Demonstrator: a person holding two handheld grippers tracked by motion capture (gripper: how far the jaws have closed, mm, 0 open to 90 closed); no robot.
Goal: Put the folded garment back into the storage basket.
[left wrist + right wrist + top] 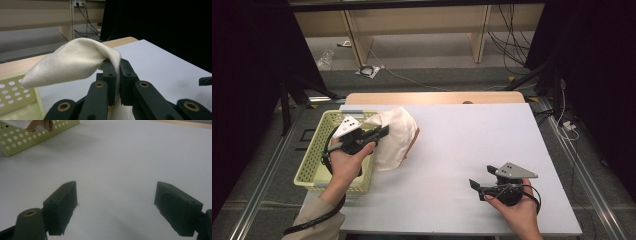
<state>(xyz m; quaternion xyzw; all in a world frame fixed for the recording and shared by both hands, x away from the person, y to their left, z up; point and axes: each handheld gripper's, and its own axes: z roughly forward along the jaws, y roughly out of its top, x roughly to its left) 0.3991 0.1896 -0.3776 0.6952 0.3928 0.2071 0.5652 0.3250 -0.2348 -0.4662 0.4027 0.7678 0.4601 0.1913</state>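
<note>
A cream-white cloth (394, 135) hangs folded over the right edge of a yellow-green perforated basket (314, 160) at the table's left. My left gripper (384, 131) is shut on that cloth; in the left gripper view the cloth (72, 61) billows up and left from between the pressed jaws of the left gripper (118, 66). My right gripper (478, 183) rests low over the white table near the front right, held by a hand. Its jaws stand wide apart with nothing between them, as the right gripper (115, 195) shows over bare tabletop.
The white table surface (462, 145) stretches between the two grippers, with a wooden strip (434, 97) along its far edge. A corner of the basket (25, 137) shows far left in the right gripper view. Dark curtains, cables and shelf legs lie beyond the table.
</note>
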